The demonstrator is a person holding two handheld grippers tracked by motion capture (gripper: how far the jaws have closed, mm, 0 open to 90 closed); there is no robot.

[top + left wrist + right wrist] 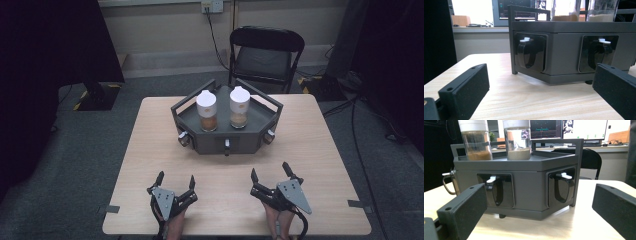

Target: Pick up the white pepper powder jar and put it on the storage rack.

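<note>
Fingers of left gripper [175,183] and right gripper [271,176] spread apart; jars [206,111] bear no readable label

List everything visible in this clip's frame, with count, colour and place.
Light wooden table: one, centre of room.
Dark grey six-sided tray stand: one, far middle of table; handles on its side panels.
Clear jars with white lids: two, on the stand; left jar holds brown powder, right jar paler powder.
Black folding chair: one, behind table.
White wall socket: one, back wall.
Left gripper: black, near table edge, open.
Right gripper: black, near edge, open.
</note>
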